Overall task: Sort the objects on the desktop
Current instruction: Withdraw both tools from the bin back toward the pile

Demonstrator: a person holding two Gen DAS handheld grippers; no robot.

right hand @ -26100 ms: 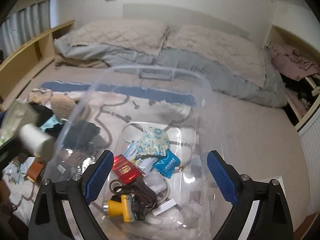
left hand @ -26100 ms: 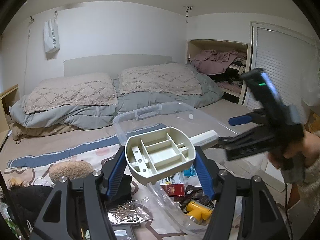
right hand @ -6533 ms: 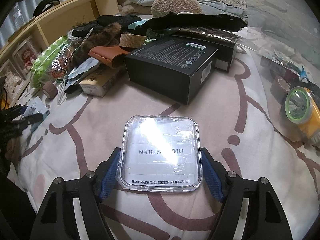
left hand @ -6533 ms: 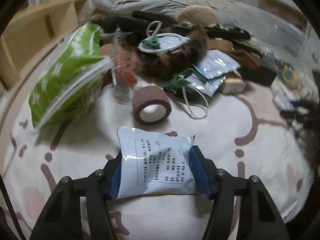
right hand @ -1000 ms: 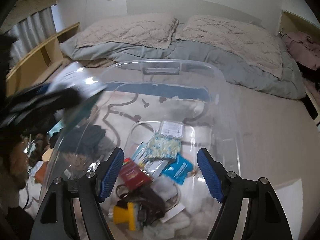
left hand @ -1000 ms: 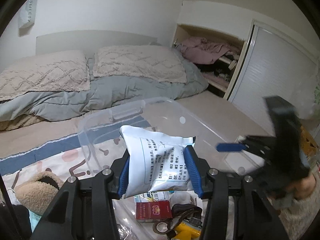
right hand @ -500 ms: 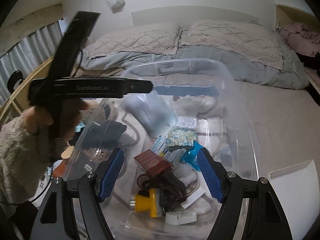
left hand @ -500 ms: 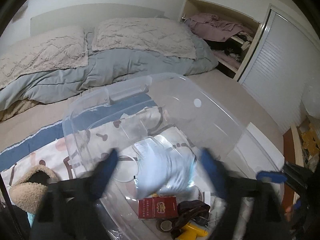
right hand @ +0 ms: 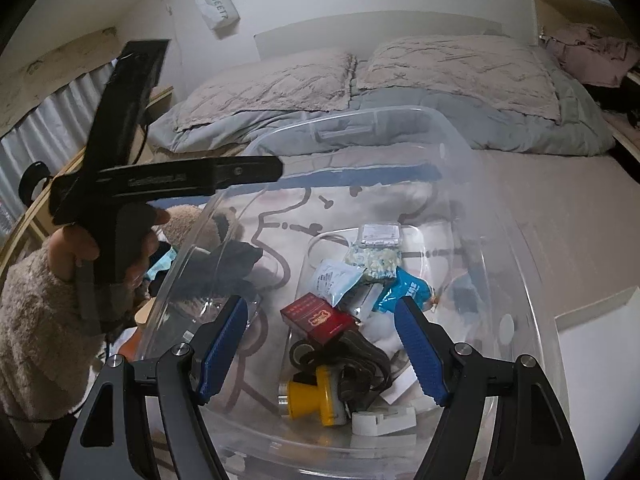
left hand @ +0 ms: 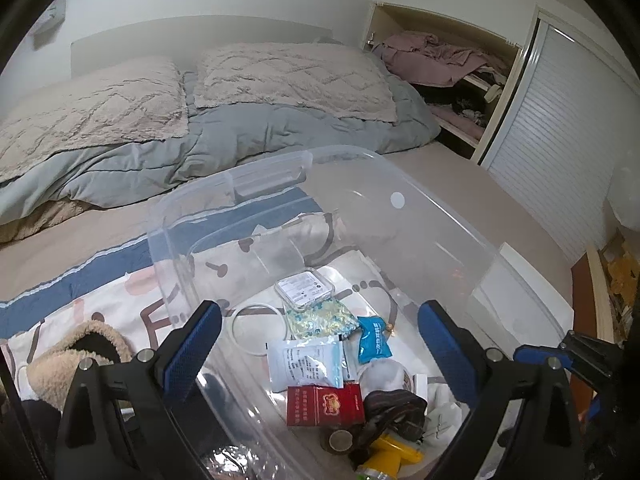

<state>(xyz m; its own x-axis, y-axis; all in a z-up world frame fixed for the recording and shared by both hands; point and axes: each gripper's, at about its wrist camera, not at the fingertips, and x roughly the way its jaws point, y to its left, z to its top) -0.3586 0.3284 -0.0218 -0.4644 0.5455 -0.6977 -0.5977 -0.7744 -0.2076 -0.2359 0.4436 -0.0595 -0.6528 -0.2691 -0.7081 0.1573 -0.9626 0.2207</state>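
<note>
A clear plastic bin (left hand: 272, 176) (right hand: 532, 280) stands on the bed. In it lie a white printed packet (left hand: 306, 364) (right hand: 336, 280), a clear nail box (left hand: 305, 287) (right hand: 379, 235), a red box (left hand: 325, 404) (right hand: 318, 318), a blue packet (left hand: 373, 344), a floral pouch (left hand: 322, 318) and a yellow lamp (right hand: 312, 398). My left gripper (left hand: 320, 352) is open and empty above the bin. My right gripper (right hand: 322, 350) is open and empty above the bin. The left gripper's body (right hand: 168, 182) shows in the right wrist view, held by a hand.
Pillows (left hand: 288, 76) and a grey duvet (left hand: 240, 136) lie behind the bin. A fluffy beige item (left hand: 72, 354) and dark clutter (right hand: 228, 264) lie left of the bin. A shelf with clothes (left hand: 436, 56) and a shutter door (left hand: 568, 120) are at the right.
My left gripper has opened and let go of the white packet, which has dropped into the bin beside the red box. My right gripper stays open over the bin.
</note>
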